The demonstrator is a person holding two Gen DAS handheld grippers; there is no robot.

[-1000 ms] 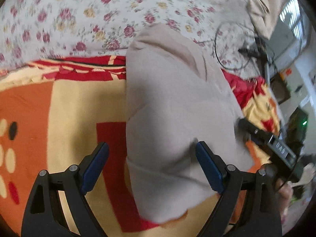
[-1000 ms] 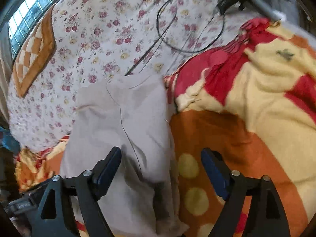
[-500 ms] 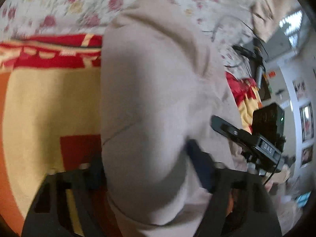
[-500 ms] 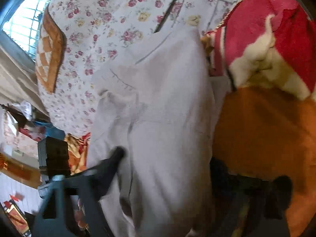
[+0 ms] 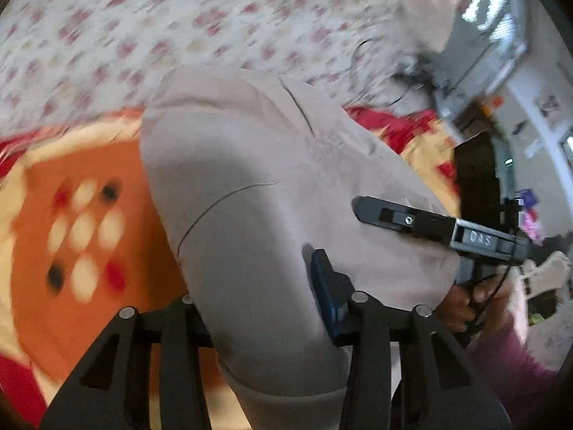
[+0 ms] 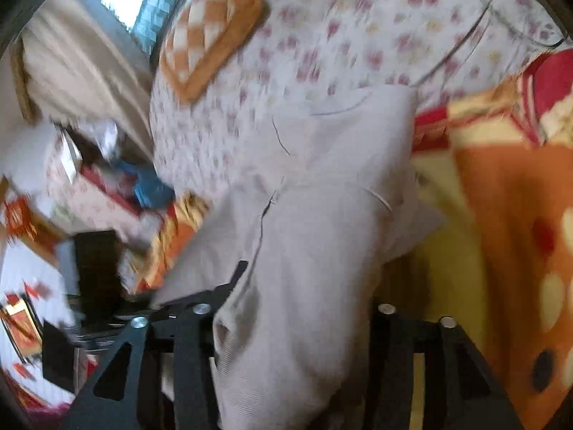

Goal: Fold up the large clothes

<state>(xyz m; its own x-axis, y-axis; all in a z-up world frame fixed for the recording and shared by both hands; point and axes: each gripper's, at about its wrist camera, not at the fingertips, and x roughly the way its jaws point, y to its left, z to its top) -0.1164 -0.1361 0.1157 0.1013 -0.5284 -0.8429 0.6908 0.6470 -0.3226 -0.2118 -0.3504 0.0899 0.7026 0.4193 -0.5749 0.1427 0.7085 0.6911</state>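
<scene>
Over the orange blanket [image 5: 89, 165], both claws apparently clamp the beige garment [image 5: 258, 186] between them.

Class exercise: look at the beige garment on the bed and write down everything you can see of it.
The beige garment is plain, soft woven cloth with stitched seams and a curved pocket line. It lies lengthwise, bunched and partly raised, across an orange, red and cream blanket, its far end reaching the floral sheet. Its near end passes between the fingers of both the left tool and the right tool.
</scene>
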